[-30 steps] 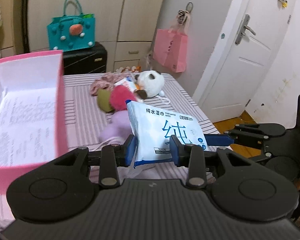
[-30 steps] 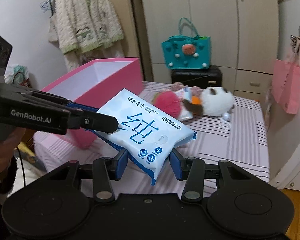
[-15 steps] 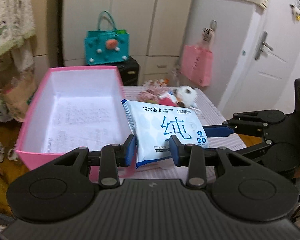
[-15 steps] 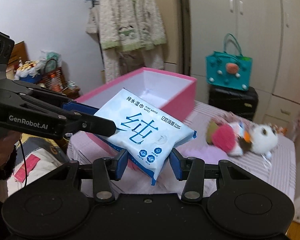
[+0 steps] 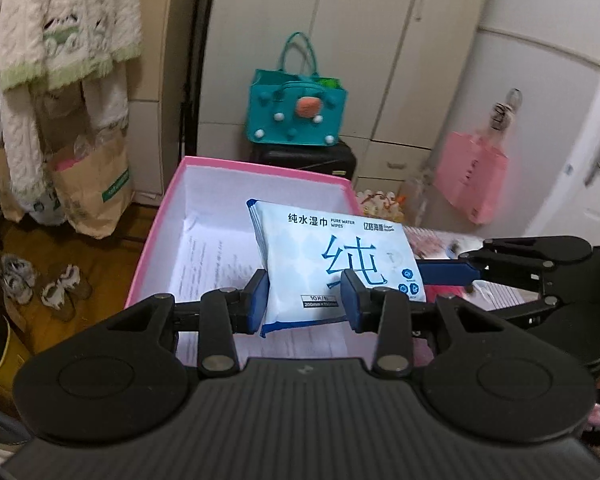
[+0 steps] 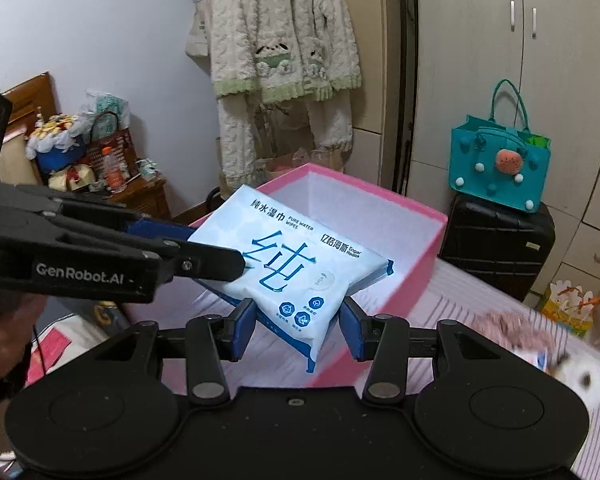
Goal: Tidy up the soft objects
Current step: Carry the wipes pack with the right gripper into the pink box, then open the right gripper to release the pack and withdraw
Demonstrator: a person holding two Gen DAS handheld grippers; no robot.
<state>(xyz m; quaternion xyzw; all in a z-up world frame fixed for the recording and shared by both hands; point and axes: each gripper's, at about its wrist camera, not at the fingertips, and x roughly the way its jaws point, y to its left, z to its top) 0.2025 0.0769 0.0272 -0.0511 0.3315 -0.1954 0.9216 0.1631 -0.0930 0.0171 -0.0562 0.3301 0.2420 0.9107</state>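
Note:
A white and blue pack of wet wipes (image 5: 332, 256) is held in the air by both grippers. My left gripper (image 5: 305, 299) is shut on its near edge. My right gripper (image 6: 297, 328) is shut on its lower corner (image 6: 296, 280). The pack hangs over the open pink box (image 5: 204, 216), which is white inside and lined with printed paper. The box also shows in the right wrist view (image 6: 416, 272). A panda plush (image 6: 580, 376) and a pinkish soft thing (image 6: 504, 326) lie blurred on the striped bed at the right.
A teal tote bag (image 5: 296, 112) stands on a black suitcase (image 6: 496, 248) behind the box. A pink bag (image 5: 470, 176) hangs by the door. A fluffy cardigan (image 6: 284, 32) hangs at the back. Paper bags (image 5: 88, 184) and slippers (image 5: 40, 284) are on the floor at left.
Both grippers have carried the wipes pack leftward, away from the plush toys, until it hangs over the pink box. Both grips are unchanged.

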